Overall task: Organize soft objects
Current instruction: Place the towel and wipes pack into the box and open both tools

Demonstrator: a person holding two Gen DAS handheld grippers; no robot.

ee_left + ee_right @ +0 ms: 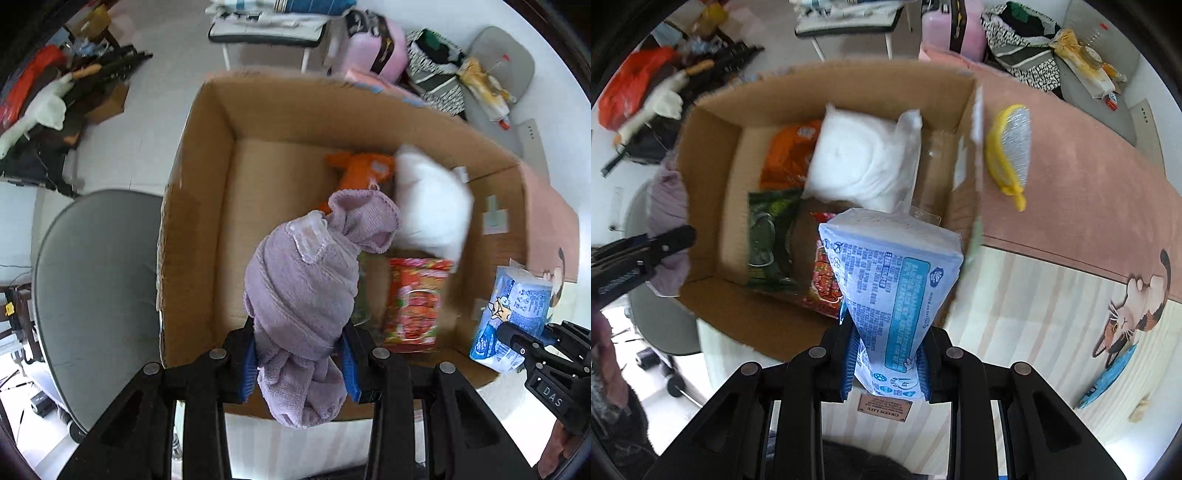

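- Left wrist view: the left gripper point(300, 363) is clenched on a rolled lilac terry towel point(303, 291), which stands up between the blue finger pads point(248, 363) over the near edge of the open brown cardboard box point(207, 155).
- Right wrist view: the right gripper point(886, 363) grasps a light-blue plastic tissue pack point(894, 280), held over the box's near right corner.
- Inside the box: a white pillow-like bag point(864, 162) far right, an orange packet point(786, 155) to its left, a green packet point(772, 236) and a red packet point(415, 299) nearer.
- A yellow brush point(1010, 151) lies on the pink mat point(1071, 192), right of the box.
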